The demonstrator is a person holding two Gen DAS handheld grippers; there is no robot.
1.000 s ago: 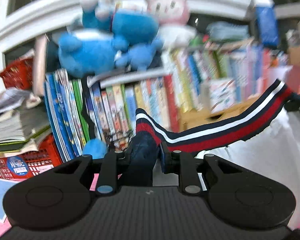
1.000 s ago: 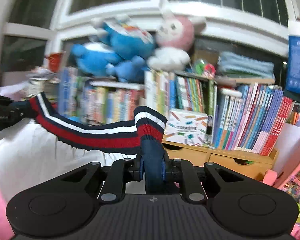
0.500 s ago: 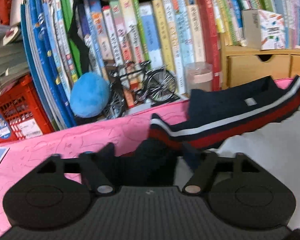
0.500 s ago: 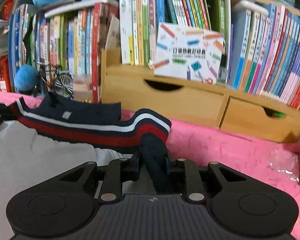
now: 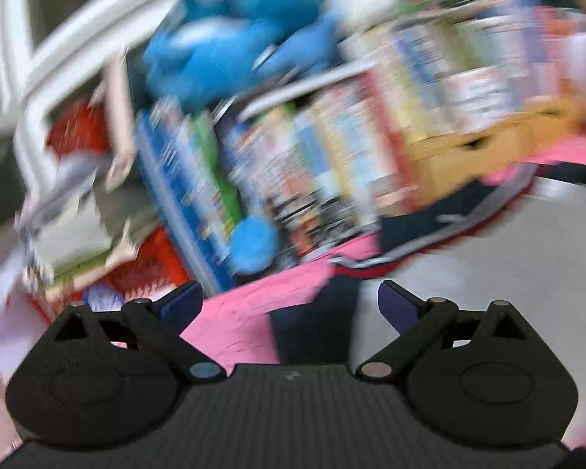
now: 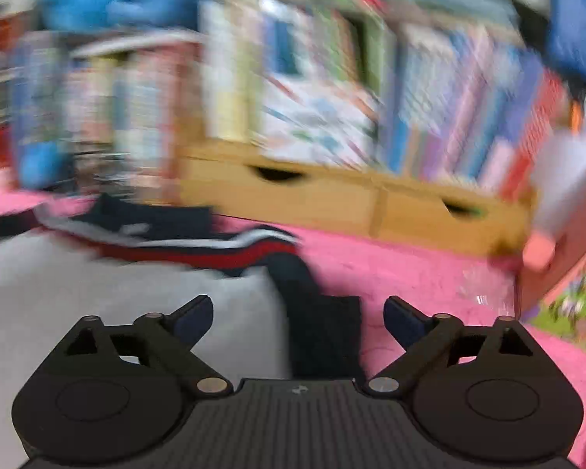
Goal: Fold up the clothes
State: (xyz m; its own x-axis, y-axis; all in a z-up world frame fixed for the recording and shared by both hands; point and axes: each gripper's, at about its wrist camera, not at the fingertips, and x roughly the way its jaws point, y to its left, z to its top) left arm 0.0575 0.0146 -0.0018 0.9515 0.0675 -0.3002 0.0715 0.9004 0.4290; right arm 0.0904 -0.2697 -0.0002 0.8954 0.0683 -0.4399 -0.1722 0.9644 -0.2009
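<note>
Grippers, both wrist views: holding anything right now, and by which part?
Nothing is held. The left gripper and right gripper are both open; the garment lies on the pink surface, its navy edge between the spread fingers but not clamped.

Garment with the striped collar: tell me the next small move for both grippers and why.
Probably reach both grippers to one side edge of the garment and pinch it for a fold. The left gripper and right gripper are both open and empty, and the white body with its striped collar lies spread on the pink cloth, so it looks laid out, not yet folded.
</note>
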